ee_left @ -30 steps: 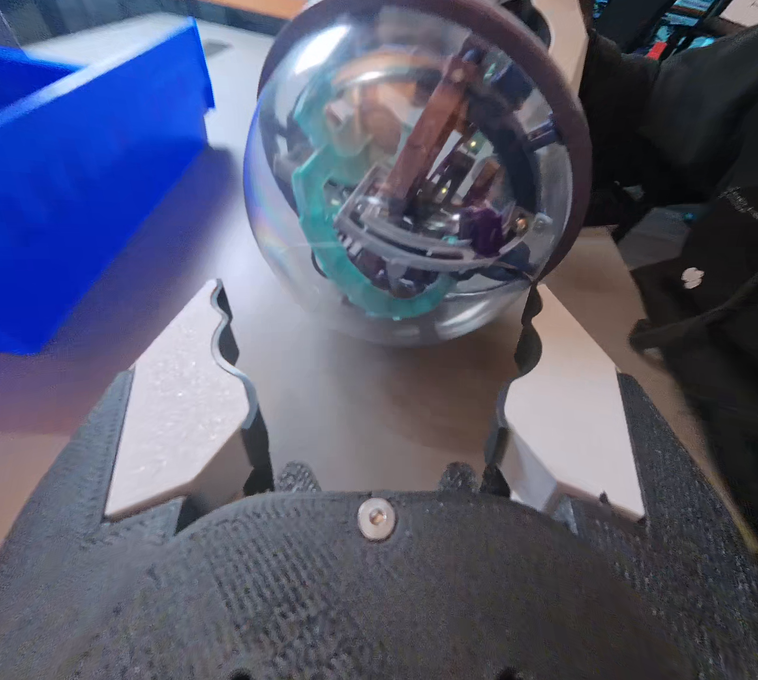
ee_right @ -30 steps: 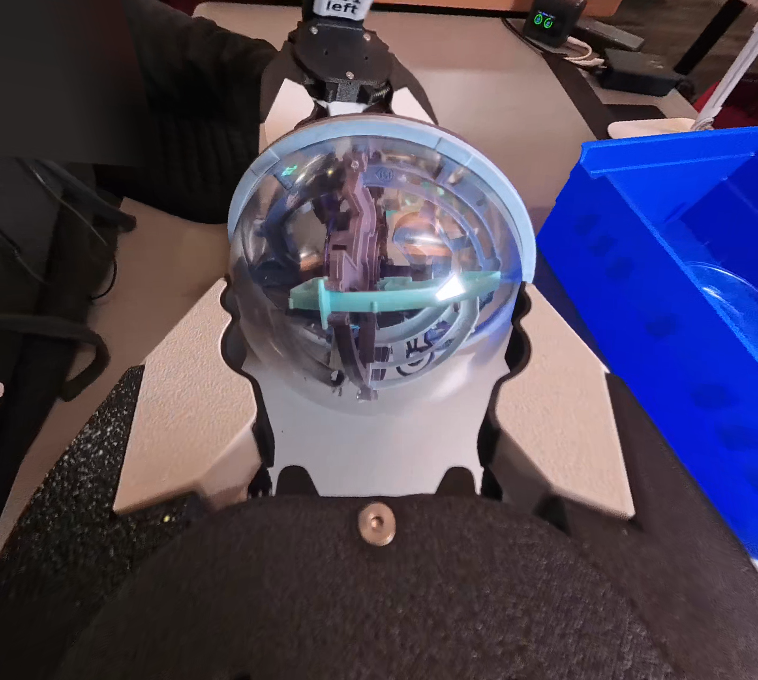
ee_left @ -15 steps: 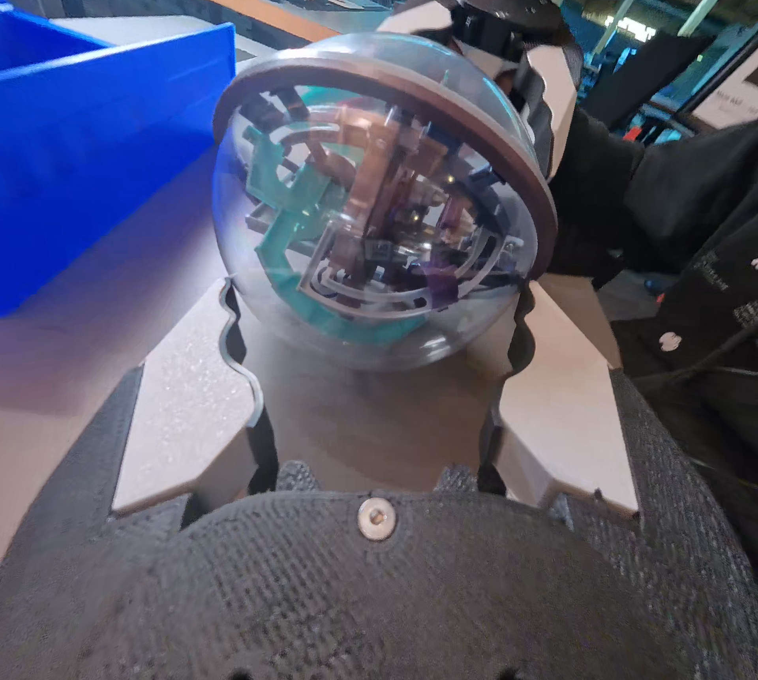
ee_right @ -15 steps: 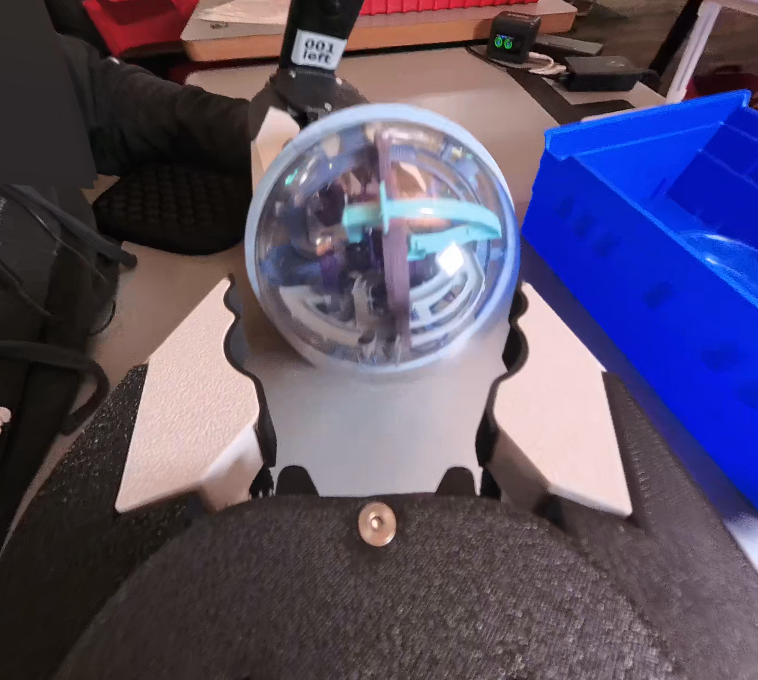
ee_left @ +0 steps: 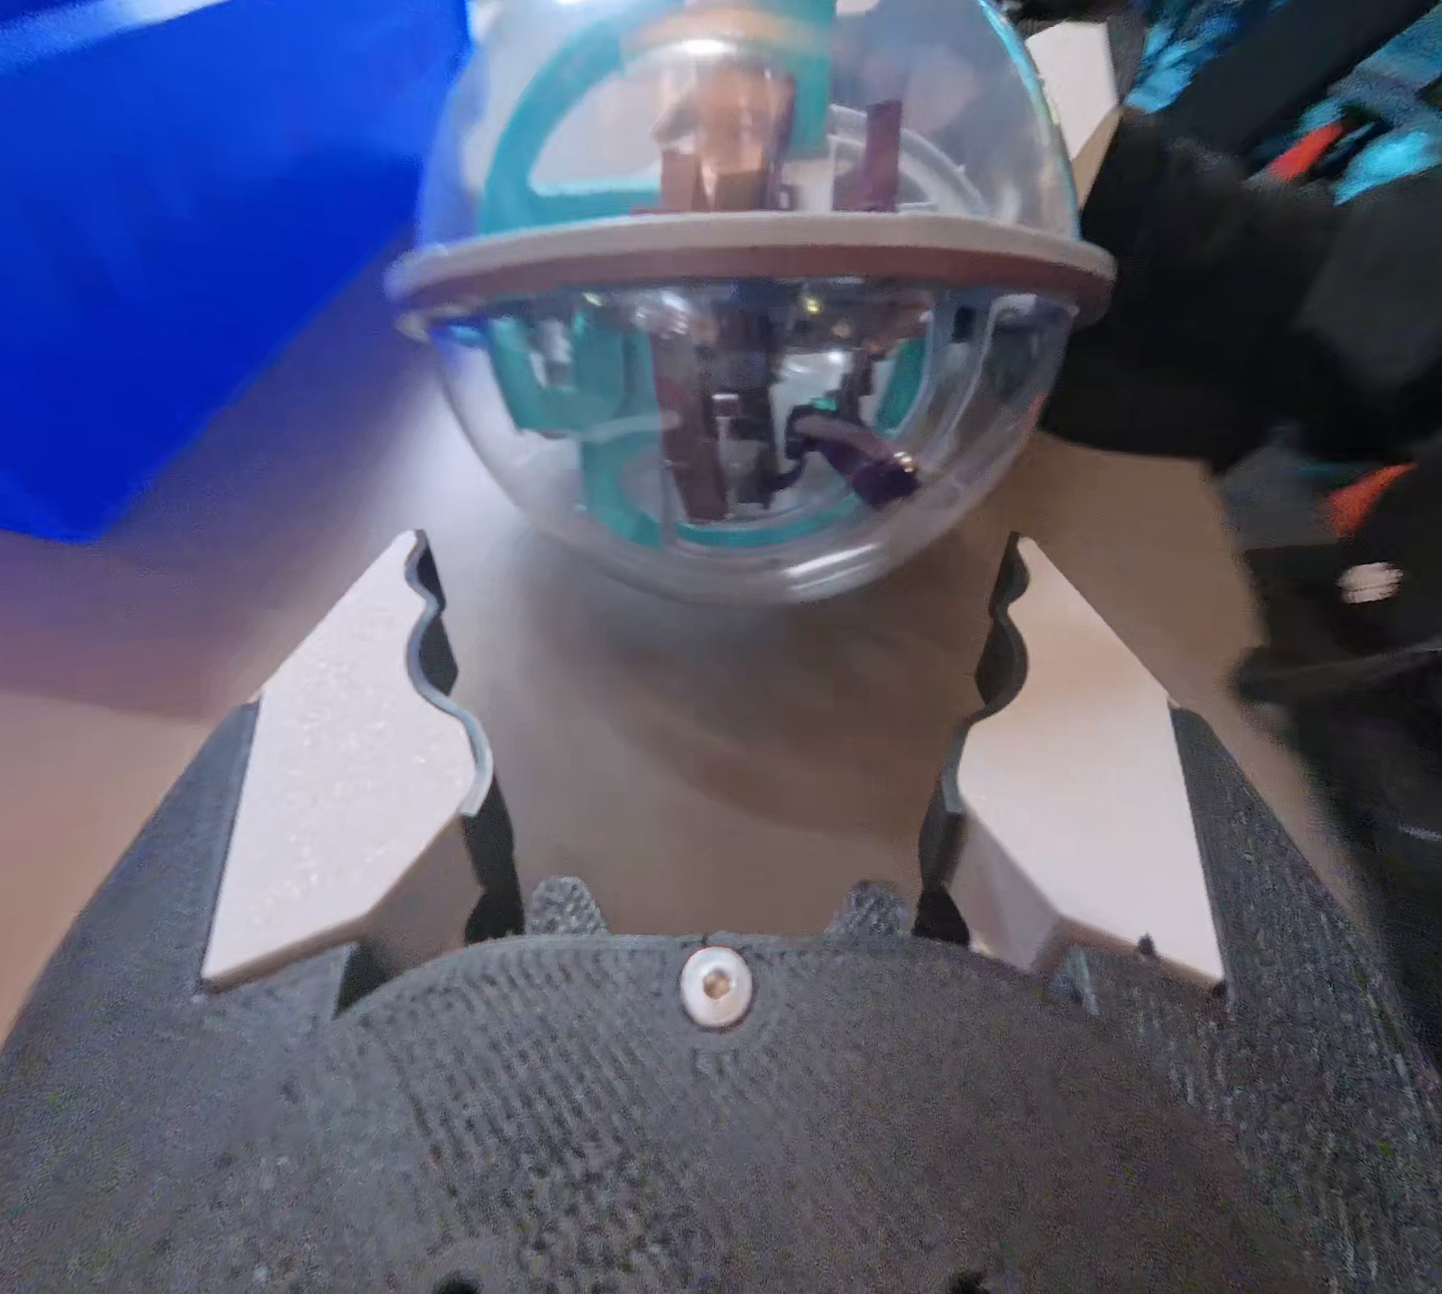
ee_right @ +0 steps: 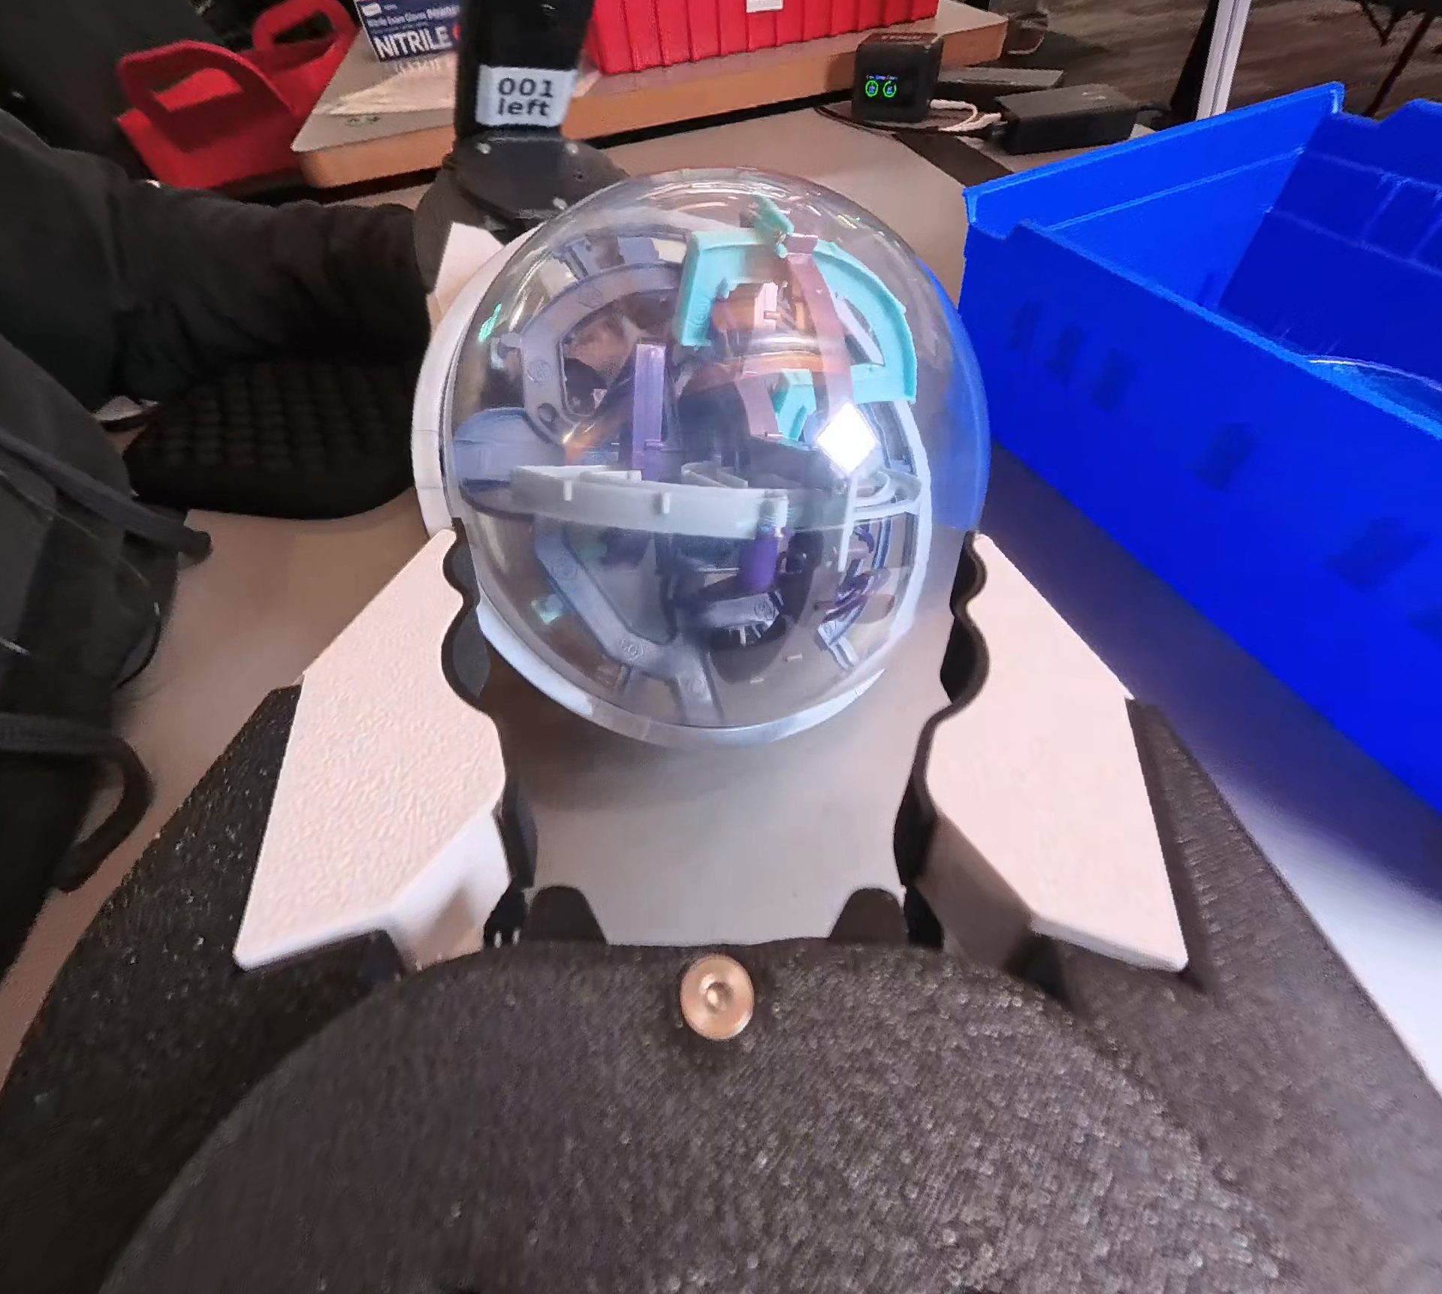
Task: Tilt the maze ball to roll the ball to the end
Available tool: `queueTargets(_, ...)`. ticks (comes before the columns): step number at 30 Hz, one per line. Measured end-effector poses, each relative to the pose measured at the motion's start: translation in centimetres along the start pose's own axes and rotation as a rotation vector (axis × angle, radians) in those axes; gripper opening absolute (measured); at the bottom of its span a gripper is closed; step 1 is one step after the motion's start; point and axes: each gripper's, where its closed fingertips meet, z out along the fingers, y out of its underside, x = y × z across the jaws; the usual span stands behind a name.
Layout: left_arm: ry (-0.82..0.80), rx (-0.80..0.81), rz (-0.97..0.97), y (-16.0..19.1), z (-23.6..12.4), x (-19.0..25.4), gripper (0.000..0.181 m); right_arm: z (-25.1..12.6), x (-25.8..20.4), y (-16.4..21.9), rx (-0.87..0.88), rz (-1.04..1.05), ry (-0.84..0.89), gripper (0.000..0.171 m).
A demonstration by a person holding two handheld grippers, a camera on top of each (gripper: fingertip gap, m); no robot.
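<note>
Though tilted, maze ball [ee_right: 702, 461] between fingertips [ee_right: 390, 632]

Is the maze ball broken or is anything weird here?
Nothing stands out. The maze ball looks whole, its clear shell closed, held up between the right gripper and the left gripper. The blue bin sits upright beside it.

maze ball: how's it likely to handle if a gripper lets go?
The maze ball is round, so it would probably roll on the table. Its clear glossy shell looks hard and likely slippery. Mostly hollow inside, so probably light.
</note>
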Motion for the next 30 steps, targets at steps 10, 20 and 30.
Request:
queueTargets(10,-0.185,0.127,0.278,-2.6,0.0,-1.6,0.131,0.8,1.9,-2.0,0.096,0.128,0.015,0.111)
queueTargets(20,-0.148,0.12,0.024,-2.0,0.1,-2.2,0.126,0.3,1.8,-1.5,0.133,0.156,-0.011,0.12)
queueTargets(30,-0.106,0.125,-0.103,-2.0,0.0,-1.9,0.121,1.1,2.4,-0.5,0.117,0.145,0.067,0.119)
